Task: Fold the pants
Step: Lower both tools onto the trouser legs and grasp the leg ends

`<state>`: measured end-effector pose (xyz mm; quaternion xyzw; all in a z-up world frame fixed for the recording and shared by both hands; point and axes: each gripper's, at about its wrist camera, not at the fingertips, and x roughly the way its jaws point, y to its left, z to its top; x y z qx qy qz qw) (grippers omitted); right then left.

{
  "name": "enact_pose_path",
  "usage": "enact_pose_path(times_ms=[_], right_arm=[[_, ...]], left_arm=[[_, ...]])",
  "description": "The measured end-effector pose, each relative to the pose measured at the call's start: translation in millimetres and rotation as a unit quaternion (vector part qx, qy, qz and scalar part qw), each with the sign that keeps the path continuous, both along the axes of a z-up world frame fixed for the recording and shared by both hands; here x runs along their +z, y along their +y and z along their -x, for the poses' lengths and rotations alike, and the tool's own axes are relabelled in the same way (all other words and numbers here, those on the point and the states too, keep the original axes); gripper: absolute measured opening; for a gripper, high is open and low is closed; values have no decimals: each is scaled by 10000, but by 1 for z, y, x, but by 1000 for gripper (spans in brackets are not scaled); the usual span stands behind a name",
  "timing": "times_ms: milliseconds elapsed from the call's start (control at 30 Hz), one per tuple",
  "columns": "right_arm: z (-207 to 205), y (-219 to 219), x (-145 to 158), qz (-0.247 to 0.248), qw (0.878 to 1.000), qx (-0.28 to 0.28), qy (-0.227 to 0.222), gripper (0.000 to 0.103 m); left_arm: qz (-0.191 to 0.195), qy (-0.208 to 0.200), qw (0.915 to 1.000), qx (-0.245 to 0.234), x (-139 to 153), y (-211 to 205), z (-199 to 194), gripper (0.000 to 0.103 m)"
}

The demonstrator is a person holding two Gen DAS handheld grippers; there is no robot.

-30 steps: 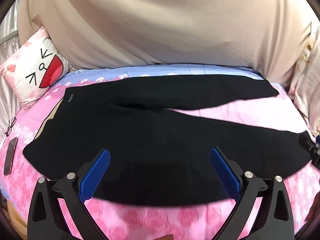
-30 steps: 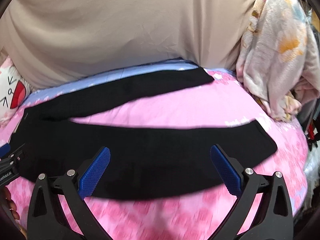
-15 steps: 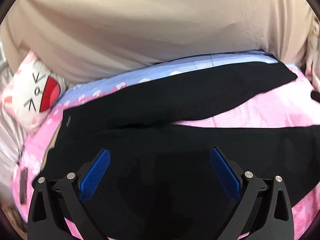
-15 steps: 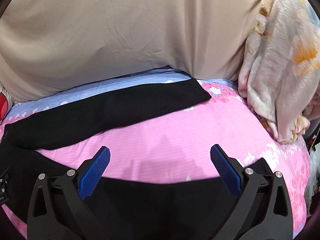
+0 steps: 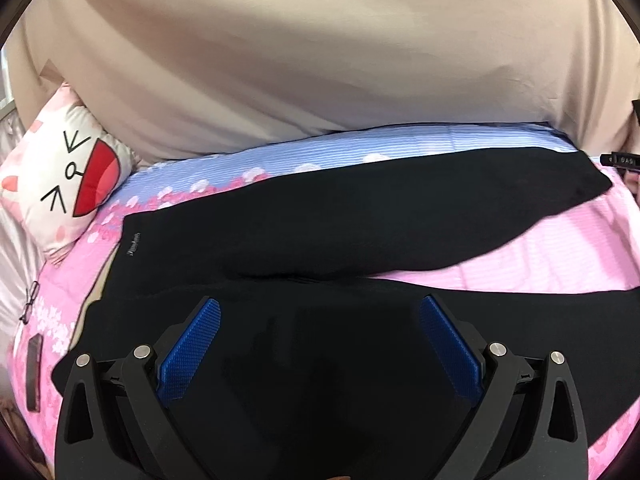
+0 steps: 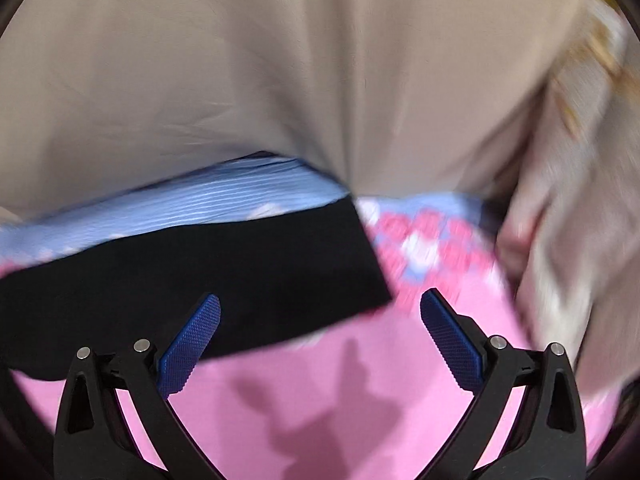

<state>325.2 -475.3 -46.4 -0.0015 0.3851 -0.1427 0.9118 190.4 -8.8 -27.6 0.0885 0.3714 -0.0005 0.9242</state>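
over the black pants [image 5: 320, 220] on the pink bedsheet [image 6: 360, 400], both grippers' fingers [image 5: 188, 354] [image 6: 452, 340] spread wide, holding nothing

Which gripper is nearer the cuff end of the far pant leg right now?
Right. The right gripper hangs just short of the far leg's cuff; the left gripper is over the seat, the cuff far off.

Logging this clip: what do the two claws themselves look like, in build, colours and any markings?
Both look identical. The left claw and right claw each have two matte black, angular fingers with triangular cut-outs and round silver pivot screws. Each finger carries a bright blue pad with a fine grid texture. No cables or sleeves show. Seen from the left wrist view, the right claw's black body bears small white lettering, too small to read.
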Motion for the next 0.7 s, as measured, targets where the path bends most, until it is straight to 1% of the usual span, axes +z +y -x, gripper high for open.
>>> enact_pose_path(times_ms=[33, 67, 133, 200, 233, 267, 433, 500, 567, 633, 700], right_arm=[[-16, -2, -6, 131, 9998, 51, 104, 98], [-24, -5, -10, 160, 9998, 36, 135, 98], [-38, -10, -15, 55, 9998, 36, 168, 98], [-52, -17, -20, -112, 9999, 5, 127, 98], [-57, -20, -22, -230, 9997, -9, 129, 98], [-64, -25, -27, -442, 9989, -25, 177, 98], [-83, -35, -52, -809, 9956, -106, 462, 98], [-85, -35, -59, -810, 9960, -117, 348, 98], [-85, -33, -60, -795, 9964, -92, 288, 98], [-85, -31, -62, -782, 9966, -97, 236, 98], [-79, -25, -62, -736, 9971, -28, 170, 98]], left_arm=[[-61, 52, 10000, -32, -1, 3, -4, 98], [-156, 106, 9998, -39, -2, 5, -9, 98], [-385, 223, 9990, 7, -7, 9, -18, 98], [-501, 401, 9979, 82, -13, 16, -25, 98], [-454, 533, 9974, 147, -16, 23, -30, 98], [-314, 590, 9977, 138, -16, 28, -33, 98], [91, 685, 9975, 125, -11, 56, -46, 98], [138, 718, 9972, 182, -7, 72, -56, 98], [93, 632, 9977, 204, -3, 87, -67, 98], [112, 592, 9971, 471, 2, 114, -85, 98], [341, 640, 9945, 755, 3, 148, -107, 98]])
